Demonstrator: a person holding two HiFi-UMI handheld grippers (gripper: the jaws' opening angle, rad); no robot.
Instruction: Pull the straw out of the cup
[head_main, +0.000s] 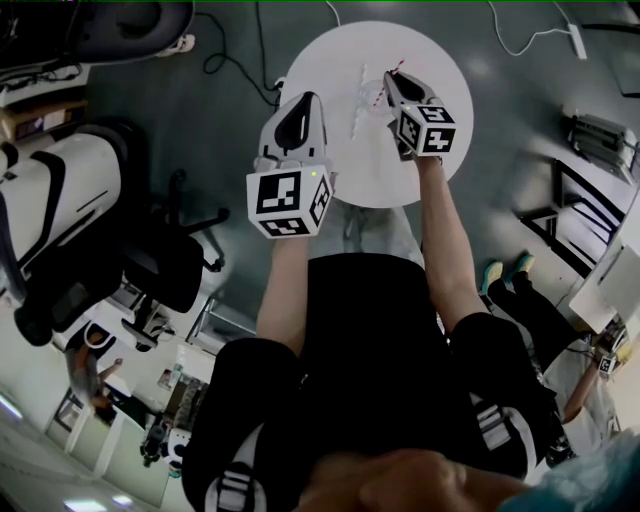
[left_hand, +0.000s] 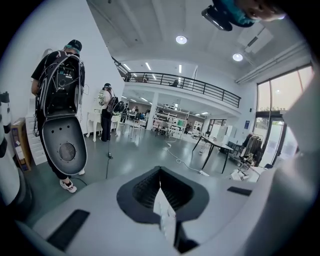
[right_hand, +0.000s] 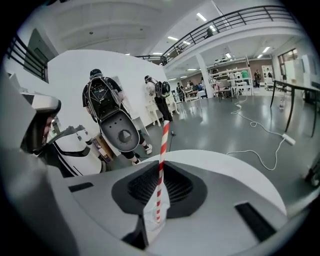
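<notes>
On the far side of a round white tabletop (head_main: 440, 60), a red-and-white striped paper straw (right_hand: 161, 165) stands upright, clenched between the two jaws of the right claw (right_hand: 158, 210). Its striped top rises well above the jaws. From the head view the straw (head_main: 392, 72) shows as a thin slanted line at the tip of the right claw (head_main: 395, 92). Just to its left sits a clear cup (head_main: 366, 100), only faintly visible. Whether the straw's lower end is inside the cup cannot be told.

The left claw (head_main: 300, 118) hangs over the near left edge of the tabletop, apart from the cup. Its own view shows the left claw (left_hand: 163, 202) with jaws pressed together and nothing between them.

Beyond the tabletop lies a grey floor (head_main: 230, 110) with loose cables. A black office chair (head_main: 170, 262) stands to the left.
</notes>
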